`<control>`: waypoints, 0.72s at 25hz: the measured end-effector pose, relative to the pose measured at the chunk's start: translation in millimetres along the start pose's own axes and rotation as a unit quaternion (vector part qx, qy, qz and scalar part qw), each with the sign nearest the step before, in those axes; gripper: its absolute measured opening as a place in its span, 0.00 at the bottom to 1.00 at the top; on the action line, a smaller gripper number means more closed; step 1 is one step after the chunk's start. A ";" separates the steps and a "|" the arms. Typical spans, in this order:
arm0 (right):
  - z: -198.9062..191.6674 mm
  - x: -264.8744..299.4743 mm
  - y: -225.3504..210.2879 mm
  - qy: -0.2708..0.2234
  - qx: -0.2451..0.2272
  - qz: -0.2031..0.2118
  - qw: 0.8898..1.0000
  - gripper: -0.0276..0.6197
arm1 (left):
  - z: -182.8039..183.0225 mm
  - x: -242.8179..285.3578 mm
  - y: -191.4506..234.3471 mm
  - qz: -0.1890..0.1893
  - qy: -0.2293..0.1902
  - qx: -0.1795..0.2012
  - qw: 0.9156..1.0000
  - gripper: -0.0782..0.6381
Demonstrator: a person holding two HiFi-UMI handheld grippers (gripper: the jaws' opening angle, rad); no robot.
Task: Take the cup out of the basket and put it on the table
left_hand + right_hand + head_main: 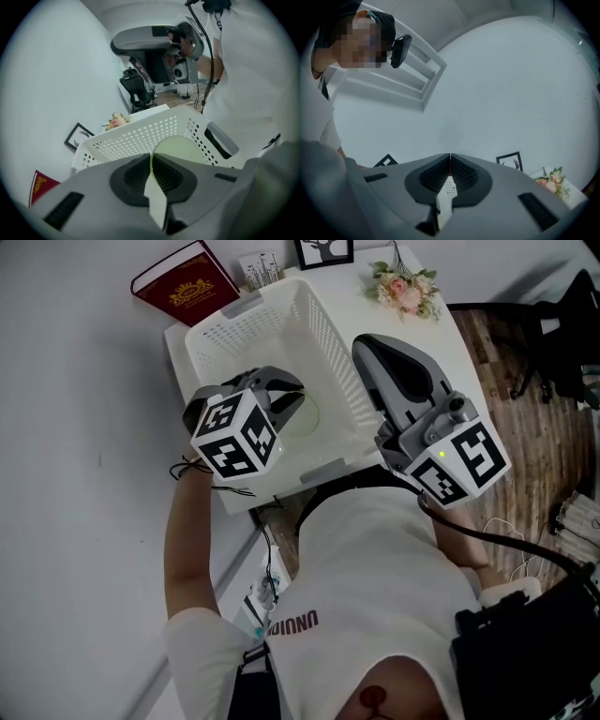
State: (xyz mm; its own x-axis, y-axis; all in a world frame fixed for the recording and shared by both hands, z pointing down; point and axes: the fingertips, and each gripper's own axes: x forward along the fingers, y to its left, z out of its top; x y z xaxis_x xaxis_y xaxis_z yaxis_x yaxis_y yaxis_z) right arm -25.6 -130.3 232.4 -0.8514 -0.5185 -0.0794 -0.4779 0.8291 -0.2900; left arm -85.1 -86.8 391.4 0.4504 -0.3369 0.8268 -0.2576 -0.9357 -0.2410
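Cup (302, 416), pale green, sits within the white perforated basket (234, 329) near its front left corner; whether it rests on the basket's floor or hangs just above it cannot be told. The left hand-held gripper (284, 397) reaches in over the basket's near rim, and the left gripper view shows its jaws pressed together on the cup's thin wall, the round green body (180, 149) showing just beyond the jaw tips with the basket's holed wall (140, 138) behind it.

The right hand-held gripper (373, 345) is held above the basket's right rim, apart from the cup; in the right gripper view its jaws meet in a closed line (450, 157) with nothing between them, pointing toward a pale wall.

The basket stands on a white table (448, 345); at the table's far edge lie a dark red book (183, 285), a framed picture (323, 251) and a small bunch of pink flowers (405, 287); wooden floor (511, 352) shows to the right of the table.
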 end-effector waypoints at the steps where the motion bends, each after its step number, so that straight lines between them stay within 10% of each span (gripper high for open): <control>1: -0.3 0.6 0.9 0.000 -0.001 0.001 1.000 0.07 | 1.0 -3.8 2.2 0.012 -0.003 -0.004 1.000 0.15; 18: -8.3 9.2 21.5 0.009 -0.015 0.036 0.999 0.07 | 8.1 -58.3 21.1 0.177 -0.049 -0.070 0.980 0.15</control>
State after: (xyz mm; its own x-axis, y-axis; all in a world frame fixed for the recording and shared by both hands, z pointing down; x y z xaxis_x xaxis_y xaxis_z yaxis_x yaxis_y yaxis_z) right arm -45.5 -115.5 233.3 -0.8870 -0.4545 -0.0814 -0.4223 0.8698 -0.2550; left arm -109.8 -87.8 334.0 0.3893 -0.6536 0.6491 -0.5239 -0.7367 -0.4276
